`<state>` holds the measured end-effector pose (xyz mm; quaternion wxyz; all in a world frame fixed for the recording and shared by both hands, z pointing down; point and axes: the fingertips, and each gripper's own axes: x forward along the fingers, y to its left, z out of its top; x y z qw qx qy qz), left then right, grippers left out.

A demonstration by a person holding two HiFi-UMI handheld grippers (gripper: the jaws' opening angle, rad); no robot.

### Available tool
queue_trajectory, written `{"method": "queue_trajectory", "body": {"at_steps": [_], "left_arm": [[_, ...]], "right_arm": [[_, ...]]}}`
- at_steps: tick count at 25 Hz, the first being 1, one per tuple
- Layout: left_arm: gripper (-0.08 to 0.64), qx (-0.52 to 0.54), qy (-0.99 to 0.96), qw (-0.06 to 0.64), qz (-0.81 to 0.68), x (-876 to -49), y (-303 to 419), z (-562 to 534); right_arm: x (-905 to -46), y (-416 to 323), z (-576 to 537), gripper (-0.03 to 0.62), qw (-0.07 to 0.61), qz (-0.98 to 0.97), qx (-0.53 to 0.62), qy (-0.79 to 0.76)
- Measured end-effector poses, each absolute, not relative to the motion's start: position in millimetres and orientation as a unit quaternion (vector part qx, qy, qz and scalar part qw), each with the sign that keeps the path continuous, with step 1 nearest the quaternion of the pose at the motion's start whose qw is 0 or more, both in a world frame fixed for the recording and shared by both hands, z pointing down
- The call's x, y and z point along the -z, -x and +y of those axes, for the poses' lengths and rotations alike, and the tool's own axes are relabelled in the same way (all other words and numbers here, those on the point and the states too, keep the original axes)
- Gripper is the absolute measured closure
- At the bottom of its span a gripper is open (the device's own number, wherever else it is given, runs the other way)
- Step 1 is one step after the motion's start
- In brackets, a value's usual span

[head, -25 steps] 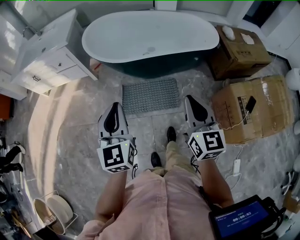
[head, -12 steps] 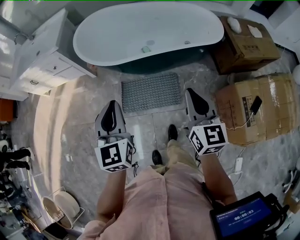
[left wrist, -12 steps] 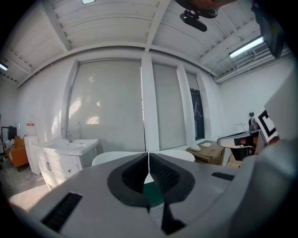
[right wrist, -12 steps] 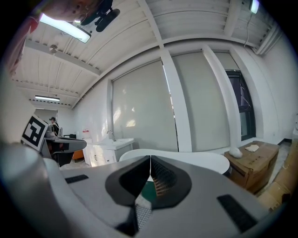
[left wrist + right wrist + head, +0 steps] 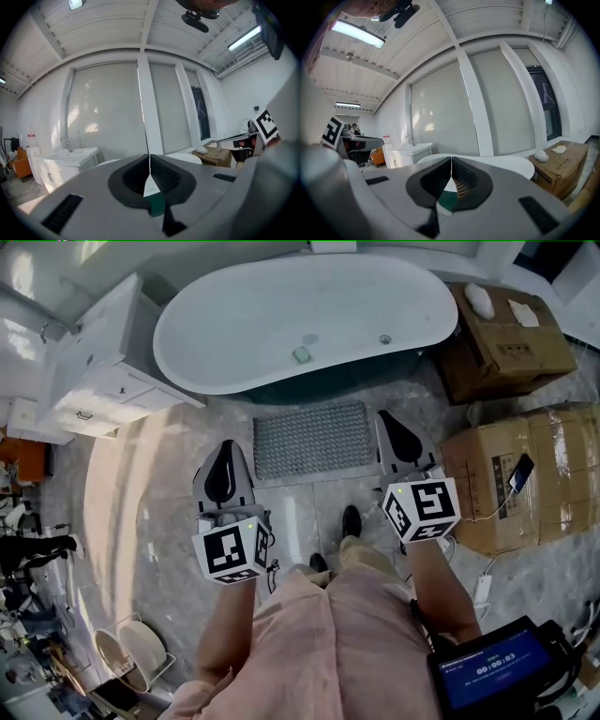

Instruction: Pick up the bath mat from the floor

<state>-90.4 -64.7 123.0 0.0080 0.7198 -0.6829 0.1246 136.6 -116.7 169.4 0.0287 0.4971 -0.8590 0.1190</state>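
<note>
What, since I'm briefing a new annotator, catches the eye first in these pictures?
The white bathtub fills the top of the head view, the grey bath mat flat on the floor before it. Nearer, the left gripper and right gripper, both shut and empty, flank the mat; cardboard boxes crowd the right.

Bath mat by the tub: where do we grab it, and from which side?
Probably the near long edge of the bath mat, pinched at its two corners, coming down from the person's side. It lies flat on the floor, and its far edge sits close to the bathtub, leaving little room there.
</note>
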Motion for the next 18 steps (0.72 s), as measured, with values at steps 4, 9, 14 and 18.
{"method": "queue_trajectory", "body": {"at_steps": [4, 9, 14, 18], "left_arm": [[0.531, -0.124, -0.709, -0.004, -0.695, -110.5, 93.4, -67.2], [0.531, -0.124, -0.691, -0.003, -0.712, -102.2, 116.8, -61.4], [0.531, -0.12, -0.68, 0.004, -0.723, -110.3, 142.0, -64.6], [0.531, -0.109, -0.684, 0.004, -0.721, -114.3, 160.9, -81.4]], "right_arm": [[-160.7, -135.1, -131.6, 0.574, 0.017, -0.866, -0.115, -0.487], [-152.7, -114.1, -139.0, 0.574, 0.016, -0.875, -0.112, -0.471], [-157.5, -93.3, -150.2, 0.575, 0.021, -0.878, -0.11, -0.465], [-152.2, -77.0, -164.6, 0.575, 0.024, -0.876, -0.099, -0.471]]}}
